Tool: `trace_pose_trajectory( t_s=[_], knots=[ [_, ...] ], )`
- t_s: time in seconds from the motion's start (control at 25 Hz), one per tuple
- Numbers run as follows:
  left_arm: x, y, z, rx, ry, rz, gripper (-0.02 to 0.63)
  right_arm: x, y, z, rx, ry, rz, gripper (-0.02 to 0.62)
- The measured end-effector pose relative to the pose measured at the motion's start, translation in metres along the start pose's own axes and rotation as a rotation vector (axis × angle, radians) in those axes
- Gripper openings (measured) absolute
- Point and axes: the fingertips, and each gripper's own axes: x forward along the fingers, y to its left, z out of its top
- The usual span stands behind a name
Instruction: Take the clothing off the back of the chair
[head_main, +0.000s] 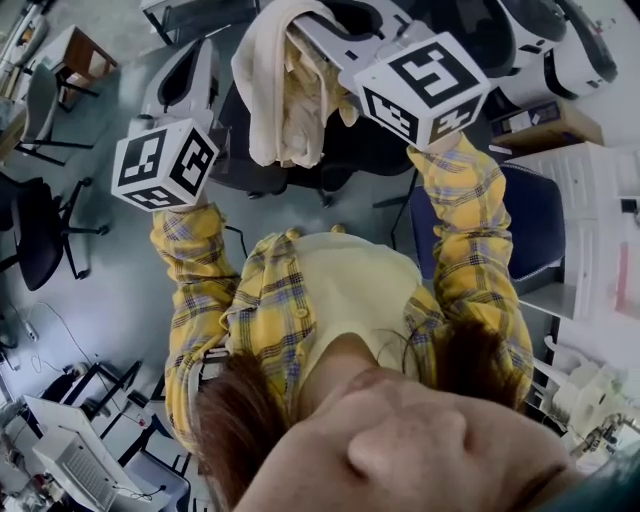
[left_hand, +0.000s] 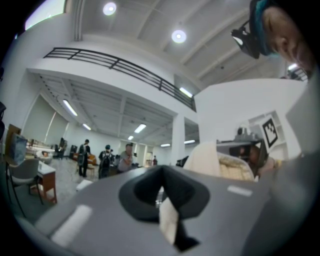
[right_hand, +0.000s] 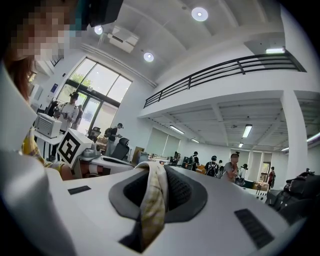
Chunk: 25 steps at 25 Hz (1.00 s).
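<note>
The clothing (head_main: 268, 95) hangs lengthwise straight down from the right hand-held gripper (right_hand: 159, 192), whose jaws are pinched narrow on a fold of it. Just to its left, the left hand-held gripper (left_hand: 164, 200) looks closed on a pale fold too. Both arms reach out about level, above the dark chair (head_main: 235, 165). The cloth's hem is low by the chair, so I'd say it needs lifting away.

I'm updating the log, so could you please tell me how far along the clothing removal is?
Done: the garment looks lifted off the chair. In hand: the right gripper holds it, jaws shut; the left gripper pinches a pale strip, unclear what. Remaining: carrying it clear; whether its hem is past the chair I can't tell.
</note>
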Motion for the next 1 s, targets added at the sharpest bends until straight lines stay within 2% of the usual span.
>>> trace_pose_trajectory(
  t_s=[1.0],
  knots=[
    [-0.0023,0.0002,-0.0004,-0.005,-0.003,0.000,0.006,0.0025,-0.0019,-0.0065,-0.007,0.012,-0.034,0.049]
  ],
)
